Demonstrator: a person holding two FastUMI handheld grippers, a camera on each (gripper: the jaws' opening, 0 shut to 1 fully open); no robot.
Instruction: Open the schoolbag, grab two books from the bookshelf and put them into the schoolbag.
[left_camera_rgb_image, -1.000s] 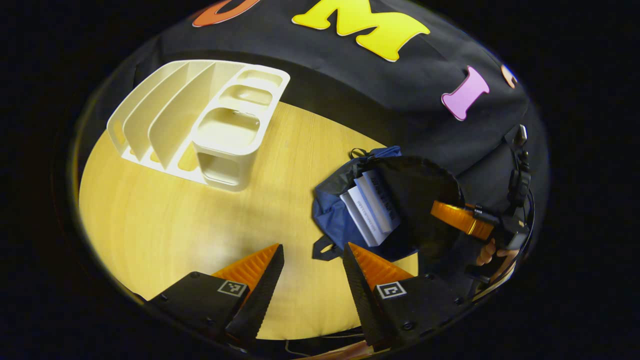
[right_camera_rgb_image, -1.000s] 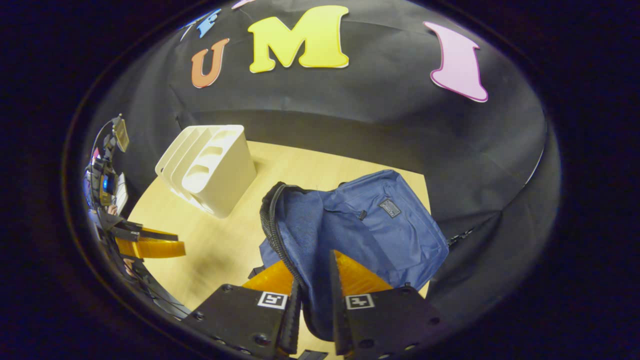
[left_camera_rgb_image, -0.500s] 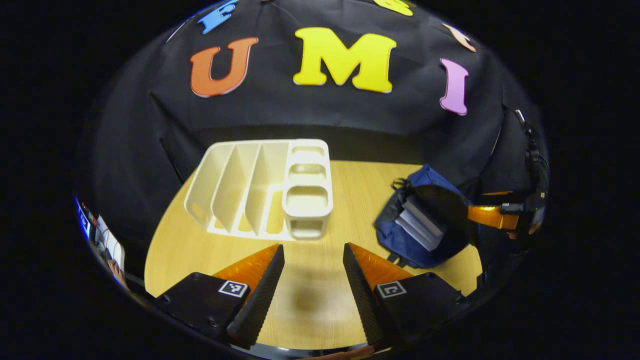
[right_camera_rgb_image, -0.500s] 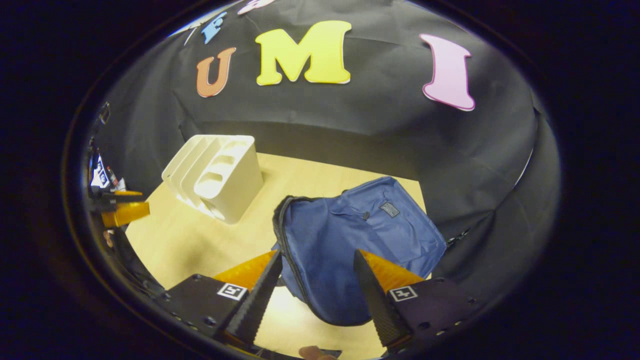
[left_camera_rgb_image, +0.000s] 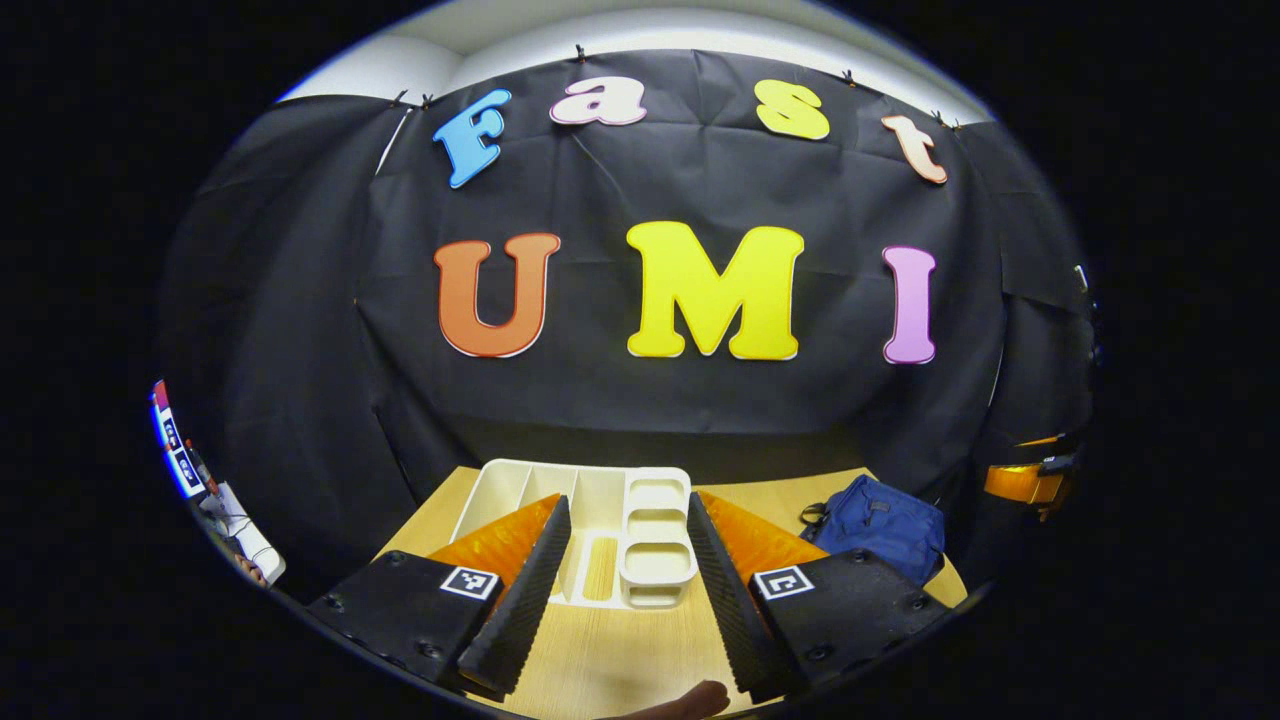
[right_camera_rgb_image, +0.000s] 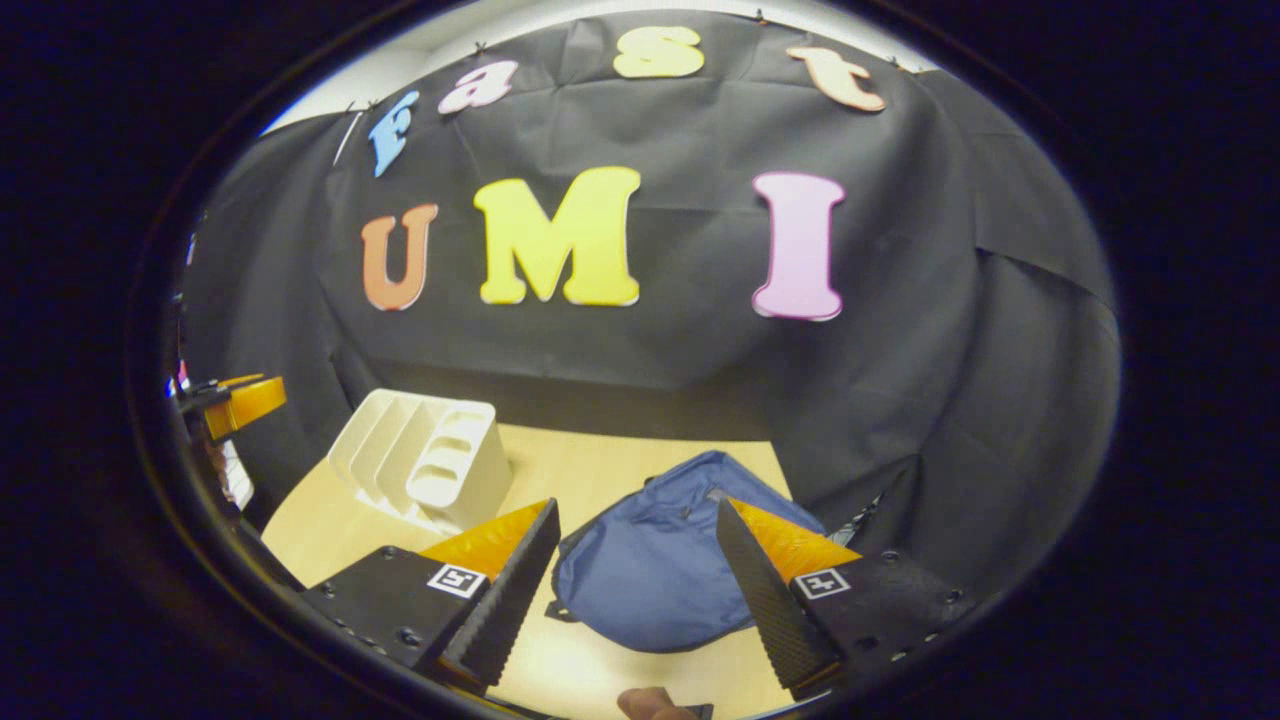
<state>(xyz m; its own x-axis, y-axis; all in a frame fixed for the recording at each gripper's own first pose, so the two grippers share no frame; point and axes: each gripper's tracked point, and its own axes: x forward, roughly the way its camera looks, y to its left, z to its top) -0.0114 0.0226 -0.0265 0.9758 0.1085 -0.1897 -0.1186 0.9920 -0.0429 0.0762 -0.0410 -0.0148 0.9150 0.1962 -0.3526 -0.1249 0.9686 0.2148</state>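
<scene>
Left tool (left_camera_rgb_image: 620, 590) and right tool (right_camera_rgb_image: 630, 590) both spread apart, gripping nothing; blue schoolbag (right_camera_rgb_image: 650, 580) slumped on table (right_camera_rgb_image: 600, 470) beside white bookshelf (left_camera_rgb_image: 600, 530)

My left gripper (left_camera_rgb_image: 620, 585) hangs with fingers parted above the table (left_camera_rgb_image: 610, 660), the white bookshelf (left_camera_rgb_image: 590, 545) beyond it, the blue schoolbag (left_camera_rgb_image: 880, 530) to its right
</scene>
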